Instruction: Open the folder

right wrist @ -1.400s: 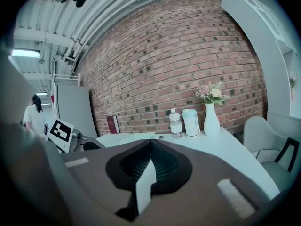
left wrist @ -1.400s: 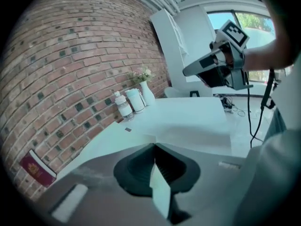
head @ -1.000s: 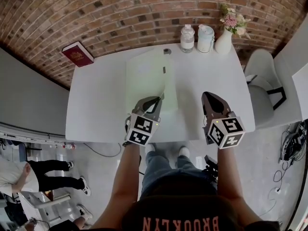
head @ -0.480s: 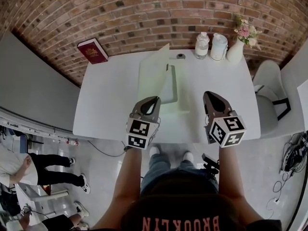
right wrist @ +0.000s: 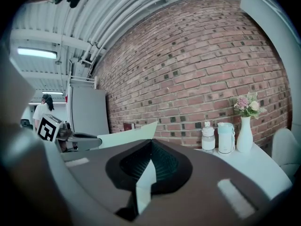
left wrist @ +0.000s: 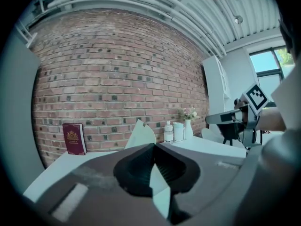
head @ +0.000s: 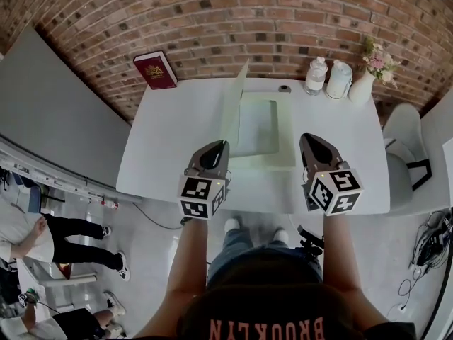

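on the white table (head: pixel 163 147) a red book (head: pixel 155 70) leans on the brick wall (head: pixel 212 20) at the far left. two bottles (head: pixel 316 76) and a vase (head: pixel 362 87) of flowers stand at the far right, and a small dark thing (head: pixel 284 88) sits just behind the folder (head: pixel 258 126). a chair (head: pixel 407 137) stands off the right end. the pale green folder lies mid-table, its long axis running away from us, its cover (head: pixel 233 105) raised steeply along the left long edge. our left tongs (head: pixel 221 144) and right tongs (head: pixel 306 138) hover at the near edge, either side of it, apart from it, both pressed shut on nothing.
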Action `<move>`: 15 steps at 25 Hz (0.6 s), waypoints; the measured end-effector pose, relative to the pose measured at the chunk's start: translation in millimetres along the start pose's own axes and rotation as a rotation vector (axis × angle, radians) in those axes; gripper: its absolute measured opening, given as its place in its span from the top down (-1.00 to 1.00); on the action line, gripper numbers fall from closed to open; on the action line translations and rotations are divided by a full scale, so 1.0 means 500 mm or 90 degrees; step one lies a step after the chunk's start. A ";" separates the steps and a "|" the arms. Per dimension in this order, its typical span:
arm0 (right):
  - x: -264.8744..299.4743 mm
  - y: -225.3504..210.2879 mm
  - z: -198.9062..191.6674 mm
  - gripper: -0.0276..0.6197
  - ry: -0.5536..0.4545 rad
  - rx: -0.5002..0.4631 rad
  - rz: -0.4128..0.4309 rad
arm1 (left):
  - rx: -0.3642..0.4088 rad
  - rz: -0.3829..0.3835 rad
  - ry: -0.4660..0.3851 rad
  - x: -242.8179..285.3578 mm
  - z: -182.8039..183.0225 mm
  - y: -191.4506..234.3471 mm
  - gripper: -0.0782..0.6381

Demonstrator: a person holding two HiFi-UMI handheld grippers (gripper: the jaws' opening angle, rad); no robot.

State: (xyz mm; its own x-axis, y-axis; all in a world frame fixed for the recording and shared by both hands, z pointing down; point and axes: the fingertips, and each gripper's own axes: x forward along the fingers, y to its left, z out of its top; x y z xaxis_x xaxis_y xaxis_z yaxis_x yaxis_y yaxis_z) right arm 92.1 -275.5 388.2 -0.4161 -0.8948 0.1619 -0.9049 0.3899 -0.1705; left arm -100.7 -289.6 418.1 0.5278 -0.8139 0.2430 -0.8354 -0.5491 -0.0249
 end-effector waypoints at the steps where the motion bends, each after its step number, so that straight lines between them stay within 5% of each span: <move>1: 0.005 0.008 0.001 0.92 0.000 -0.002 0.002 | -0.004 0.007 -0.003 -0.007 0.000 0.012 0.78; 15: 0.086 0.091 0.009 0.92 0.010 -0.024 0.024 | -0.063 0.117 -0.027 -0.079 -0.022 0.181 0.78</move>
State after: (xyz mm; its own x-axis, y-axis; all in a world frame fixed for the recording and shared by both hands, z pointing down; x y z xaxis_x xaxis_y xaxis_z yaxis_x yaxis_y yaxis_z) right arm 33.5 -297.3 383.0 -0.4504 -0.8763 0.1709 -0.8915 0.4310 -0.1397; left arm -198.9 -305.1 417.1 0.3700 -0.9068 0.2020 -0.9279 -0.3716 0.0310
